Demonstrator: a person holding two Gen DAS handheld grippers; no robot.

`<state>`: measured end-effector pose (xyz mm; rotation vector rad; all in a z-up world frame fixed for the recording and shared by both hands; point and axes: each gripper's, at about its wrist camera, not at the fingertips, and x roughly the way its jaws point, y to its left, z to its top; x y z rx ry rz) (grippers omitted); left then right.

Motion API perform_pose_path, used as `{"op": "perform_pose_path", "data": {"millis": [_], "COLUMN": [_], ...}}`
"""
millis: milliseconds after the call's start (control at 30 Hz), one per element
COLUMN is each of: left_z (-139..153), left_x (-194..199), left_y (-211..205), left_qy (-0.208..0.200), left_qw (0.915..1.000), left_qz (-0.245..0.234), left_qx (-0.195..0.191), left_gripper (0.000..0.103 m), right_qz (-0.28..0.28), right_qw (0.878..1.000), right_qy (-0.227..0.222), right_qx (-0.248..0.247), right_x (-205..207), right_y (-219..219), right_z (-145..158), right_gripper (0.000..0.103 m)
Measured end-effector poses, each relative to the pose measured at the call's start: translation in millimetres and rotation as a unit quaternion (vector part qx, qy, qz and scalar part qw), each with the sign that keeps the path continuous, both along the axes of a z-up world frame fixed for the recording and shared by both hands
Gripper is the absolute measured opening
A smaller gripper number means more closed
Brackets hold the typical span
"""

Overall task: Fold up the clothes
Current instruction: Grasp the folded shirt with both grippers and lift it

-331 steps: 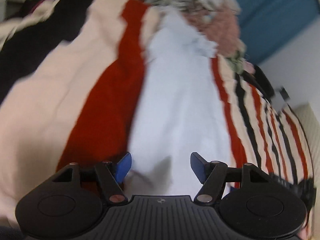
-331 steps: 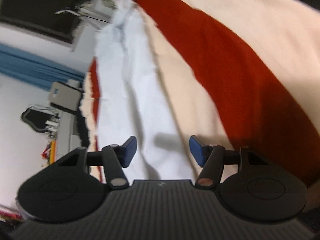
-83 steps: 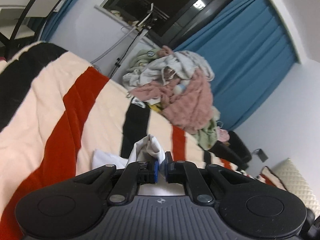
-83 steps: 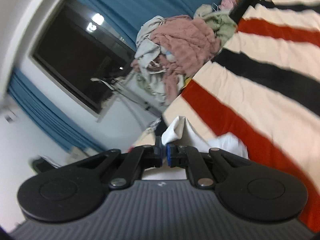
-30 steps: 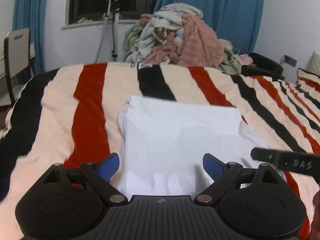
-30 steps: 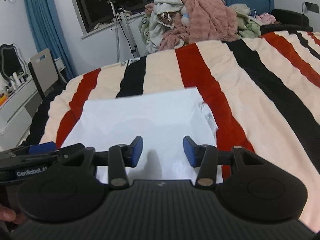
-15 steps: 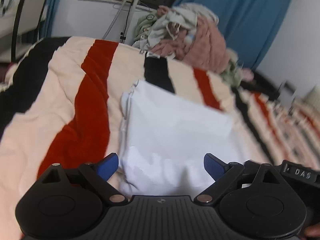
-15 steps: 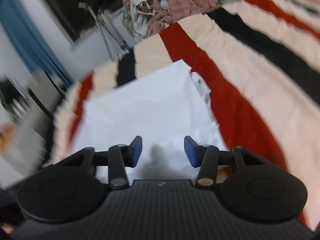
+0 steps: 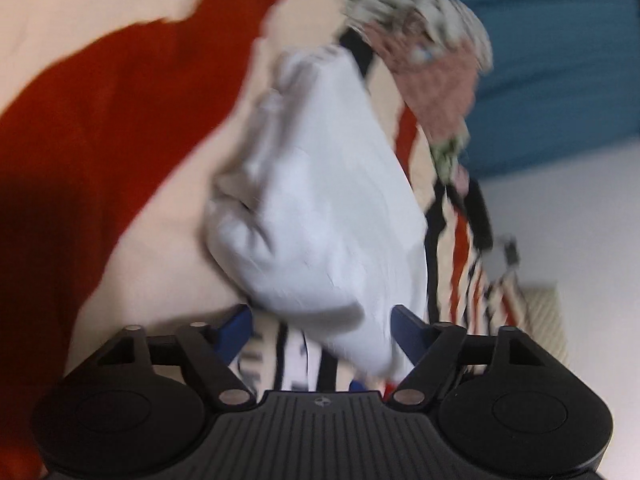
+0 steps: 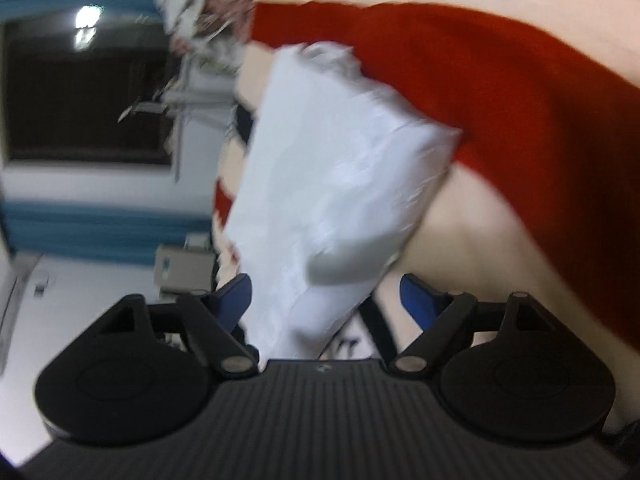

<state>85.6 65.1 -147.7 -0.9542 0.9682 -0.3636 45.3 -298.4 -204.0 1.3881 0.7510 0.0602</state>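
the bed [image 9: 100,128] carries the white garment [image 9: 320,200], already folded to a compact stack, with a pile [image 9: 424,40] behind that i judge still unfolded. my left gripper [image 9: 322,330] is closing and my right gripper [image 10: 324,298] opening, each astride a near corner, gripping nothing.

Folded garment [image 9: 320,208] on striped blanket [image 9: 120,120], clothes pile [image 9: 424,52] beyond.

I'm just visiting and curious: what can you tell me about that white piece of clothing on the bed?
The white garment is plain, soft-looking cloth, folded into a thick, roughly rectangular bundle with layered, rumpled edges. It lies on the striped blanket of cream, red and black. Its near end sits between the open jaws of both grippers; their blue pads do not seem to press it. Blur hides finer detail.
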Motion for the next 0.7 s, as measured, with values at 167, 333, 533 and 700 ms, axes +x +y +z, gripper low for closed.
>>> {"op": "perform_pose_path", "data": {"millis": [167, 333, 533, 700], "left_z": [-7, -1, 30, 77], "left_x": [4, -2, -13, -14], "left_y": [14, 15, 17, 2], "left_qy": [0.005, -0.011, -0.034, -0.043], "left_qw": [0.9985, 0.9983, 0.9981, 0.9958], "left_qz": [0.048, 0.052, 0.027, -0.005], "left_qx": [-0.027, -0.024, -0.042, -0.081], "left_gripper": [0.046, 0.031, 0.024, 0.023], "right_qz": [-0.05, -0.065, -0.076, -0.093], "right_qw": [0.998, 0.996, 0.994, 0.991], "right_qy": [0.005, 0.013, -0.033, -0.076], "right_qx": [-0.027, -0.053, -0.065, -0.064], "right_x": [6, 12, -9, -36], "right_y": [-7, -9, -11, -29], "right_z": [-4, -6, 28, 75], "right_gripper": [0.059, 0.029, 0.016, 0.015]}}
